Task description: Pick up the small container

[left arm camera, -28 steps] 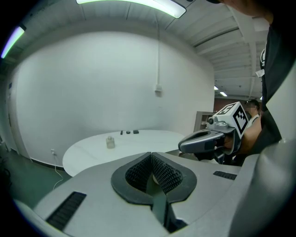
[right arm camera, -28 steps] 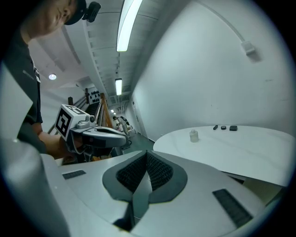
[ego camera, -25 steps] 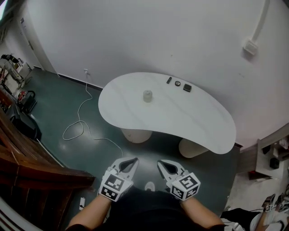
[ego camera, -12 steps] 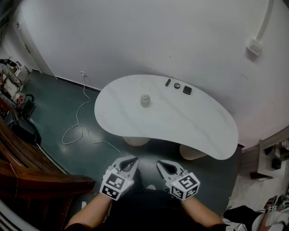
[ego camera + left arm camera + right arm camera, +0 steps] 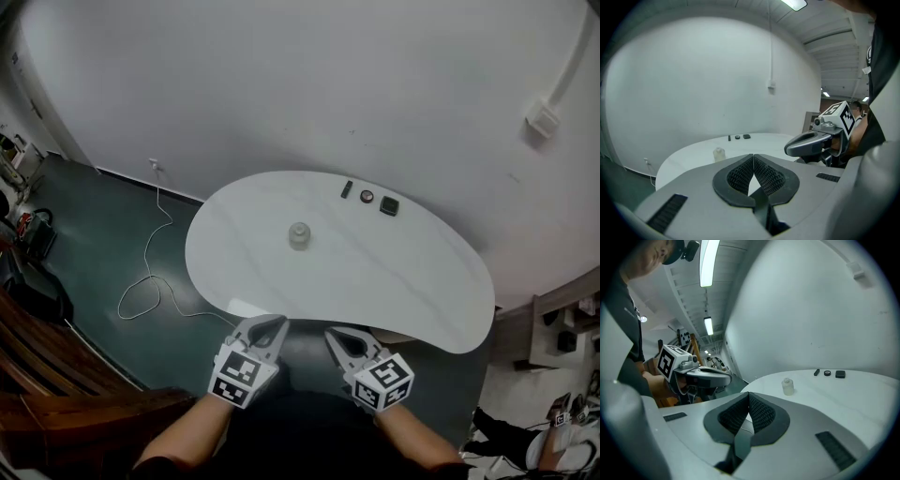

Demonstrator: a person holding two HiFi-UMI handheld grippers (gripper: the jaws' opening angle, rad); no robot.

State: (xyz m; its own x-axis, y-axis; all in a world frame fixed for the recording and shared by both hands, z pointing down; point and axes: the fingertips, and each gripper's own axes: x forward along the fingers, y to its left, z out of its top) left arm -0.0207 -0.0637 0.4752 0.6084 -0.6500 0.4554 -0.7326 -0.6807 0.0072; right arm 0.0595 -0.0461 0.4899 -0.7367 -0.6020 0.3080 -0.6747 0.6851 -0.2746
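The left claw (image 5: 753,155) is pressed together, pinching nothing; the right claw (image 5: 749,393) likewise, pads meeting, empty; both sit at lower centre of the head view, tips at the near edge of the white tabletop (image 5: 403,272); the small container (image 5: 299,235) stands upright at frame centre, well apart from both; a second ago the claws hung short of that edge, over the dark floor (image 5: 112,253).

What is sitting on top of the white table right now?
A small translucent container stands alone on the white table, and three small dark objects lie in a row near the far edge. Inside the container cannot be seen; the dark objects are too small to identify.
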